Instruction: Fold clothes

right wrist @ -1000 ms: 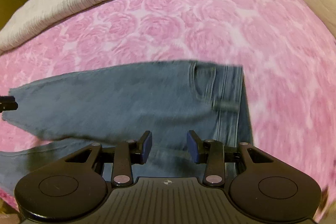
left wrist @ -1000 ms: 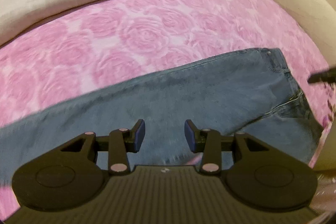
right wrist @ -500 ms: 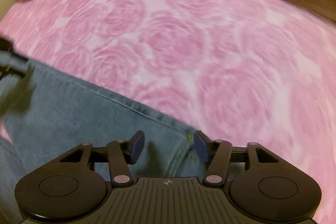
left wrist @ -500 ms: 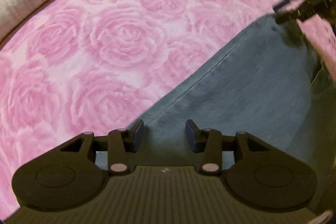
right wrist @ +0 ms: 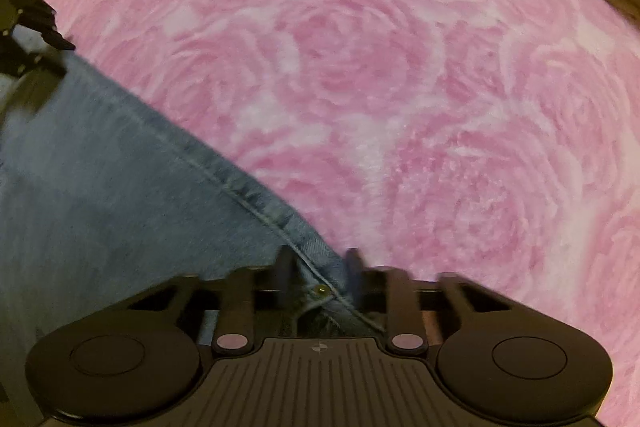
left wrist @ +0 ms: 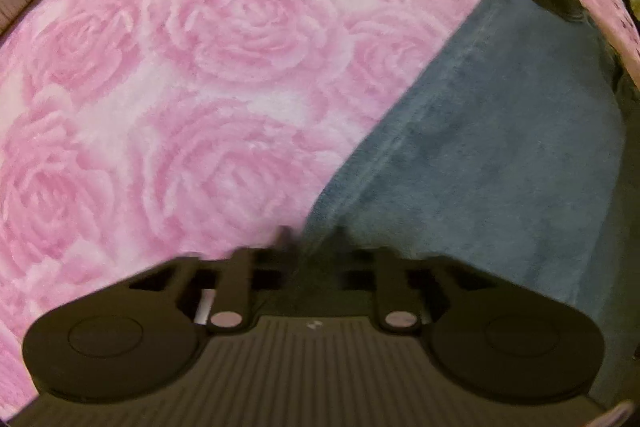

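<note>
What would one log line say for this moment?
stage: grasping jeans edge | left tool: just closed on denim | right tool: just closed on seam | surface: pink rose blanket

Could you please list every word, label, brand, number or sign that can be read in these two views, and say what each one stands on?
None: no readable text in either view.
The left gripper body bears a small pale mark, too blurred to read.
The right gripper body bears a small round crosshair symbol, not lettering.
The jeans show a rivet and stitching, no label.
The pink rose blanket carries only its pattern.
</note>
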Tool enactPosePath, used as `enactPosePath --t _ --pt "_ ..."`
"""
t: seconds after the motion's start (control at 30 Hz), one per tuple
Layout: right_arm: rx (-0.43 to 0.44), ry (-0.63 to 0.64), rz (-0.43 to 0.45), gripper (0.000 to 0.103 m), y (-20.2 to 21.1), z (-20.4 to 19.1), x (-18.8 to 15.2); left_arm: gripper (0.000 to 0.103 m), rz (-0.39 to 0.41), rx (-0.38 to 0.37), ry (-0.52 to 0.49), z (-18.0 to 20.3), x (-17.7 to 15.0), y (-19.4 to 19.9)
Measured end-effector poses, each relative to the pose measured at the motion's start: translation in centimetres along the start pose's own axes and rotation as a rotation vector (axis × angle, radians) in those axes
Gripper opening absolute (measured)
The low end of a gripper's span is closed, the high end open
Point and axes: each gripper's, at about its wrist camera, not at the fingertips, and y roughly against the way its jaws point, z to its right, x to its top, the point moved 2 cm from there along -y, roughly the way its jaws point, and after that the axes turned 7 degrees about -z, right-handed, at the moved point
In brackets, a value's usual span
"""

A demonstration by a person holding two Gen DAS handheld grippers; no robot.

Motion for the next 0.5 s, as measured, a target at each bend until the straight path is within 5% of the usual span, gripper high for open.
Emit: enactPosePath --t 0.13,0.33,0.5 --pt "-0.096 0.045 0.062 0.014 2.2 -2.3 -0.7 0.003 0.073 0.078 -0.003 1.5 -1.2 2.5" --pt "-0.324 0.103 0.255 0.014 9.3 -9.8 -4.7 0.003 0.256 0.169 0.108 6.1 -5.5 11.4" --pt "-0.463 0.128 0.334 0.014 14.3 -19.8 -11.4 0.003 0.309 0.121 0.199 13.3 -12.1 17.7"
